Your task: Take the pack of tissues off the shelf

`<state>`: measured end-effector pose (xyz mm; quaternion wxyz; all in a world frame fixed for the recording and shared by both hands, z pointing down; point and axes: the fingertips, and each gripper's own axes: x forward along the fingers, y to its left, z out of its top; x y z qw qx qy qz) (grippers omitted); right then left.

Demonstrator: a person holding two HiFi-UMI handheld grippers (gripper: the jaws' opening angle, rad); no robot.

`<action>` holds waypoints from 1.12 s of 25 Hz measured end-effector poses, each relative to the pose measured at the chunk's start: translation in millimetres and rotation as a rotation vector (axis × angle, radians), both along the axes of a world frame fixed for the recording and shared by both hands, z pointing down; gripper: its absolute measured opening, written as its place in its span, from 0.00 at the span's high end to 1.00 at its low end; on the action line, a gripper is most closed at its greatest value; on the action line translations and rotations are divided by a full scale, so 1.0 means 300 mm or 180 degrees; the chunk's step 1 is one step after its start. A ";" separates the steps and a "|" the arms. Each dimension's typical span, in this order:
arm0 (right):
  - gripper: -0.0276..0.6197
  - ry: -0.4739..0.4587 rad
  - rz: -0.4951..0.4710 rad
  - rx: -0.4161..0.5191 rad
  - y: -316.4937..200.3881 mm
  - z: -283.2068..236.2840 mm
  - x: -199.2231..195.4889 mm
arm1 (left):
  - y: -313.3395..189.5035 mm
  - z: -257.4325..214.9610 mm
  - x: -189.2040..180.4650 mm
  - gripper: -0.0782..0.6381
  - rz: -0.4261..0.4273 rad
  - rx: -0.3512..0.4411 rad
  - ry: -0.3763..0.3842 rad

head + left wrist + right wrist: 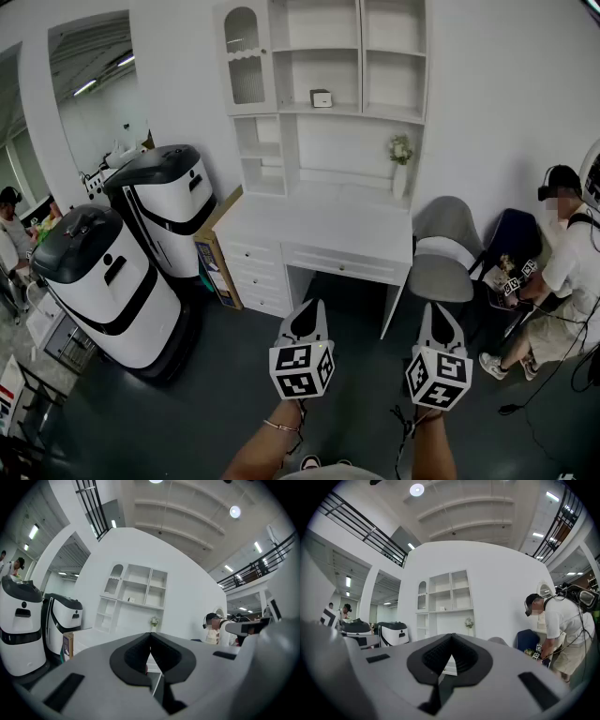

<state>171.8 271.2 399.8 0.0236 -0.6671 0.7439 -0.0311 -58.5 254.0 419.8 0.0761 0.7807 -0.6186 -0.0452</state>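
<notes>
The pack of tissues [322, 98] is a small white box with a dark top on a middle shelf of the white shelf unit [328, 112] against the far wall. It shows tiny in the left gripper view [131, 600] and in the right gripper view [442, 608]. My left gripper [310, 306] and right gripper [438, 307] are held side by side low in the head view, well short of the desk, pointing toward it. Both have their jaws shut tip to tip with nothing between them, as seen for the left gripper [150, 633] and the right gripper [451, 634].
A white desk with drawers [319, 234] stands under the shelves, with a vase of flowers [401, 155] on it. Two white-and-black robots [108, 281] [164, 202] and a cardboard box [217, 248] stand at the left. A grey chair [445, 248] and a seated person [562, 272] are at the right.
</notes>
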 end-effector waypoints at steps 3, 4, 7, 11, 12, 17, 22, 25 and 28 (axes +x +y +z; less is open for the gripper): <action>0.95 0.0004 -0.0022 0.0001 0.005 0.003 0.001 | 0.005 -0.001 0.007 0.87 -0.0008 0.0011 -0.0006; 0.95 0.0003 -0.0026 -0.0001 0.007 0.004 0.003 | 0.007 -0.002 0.009 0.87 -0.0012 0.0014 -0.0006; 0.95 0.0003 -0.0024 -0.0006 0.016 0.009 0.015 | 0.018 -0.001 0.014 0.87 -0.0021 0.0017 -0.0012; 0.95 -0.0009 -0.0062 -0.0002 0.032 0.010 0.014 | 0.036 0.004 0.013 0.87 -0.0031 -0.0002 -0.0026; 0.95 -0.0025 -0.0091 0.0002 0.034 0.013 0.011 | 0.038 0.006 0.014 0.87 -0.0031 -0.0008 -0.0029; 0.95 -0.0074 -0.0151 0.0018 0.043 0.028 0.002 | 0.046 0.007 0.025 0.87 -0.0010 -0.0007 -0.0035; 0.93 -0.0019 -0.0139 0.0049 0.044 0.017 0.002 | 0.047 -0.002 0.026 0.87 -0.0023 0.0004 -0.0048; 0.81 -0.0074 -0.0175 0.0048 0.048 0.017 -0.003 | 0.052 0.003 0.017 0.87 -0.0042 -0.0013 -0.0060; 0.76 -0.0100 -0.0169 0.0063 0.052 0.015 -0.003 | 0.055 0.006 0.002 0.87 -0.0066 -0.0024 -0.0030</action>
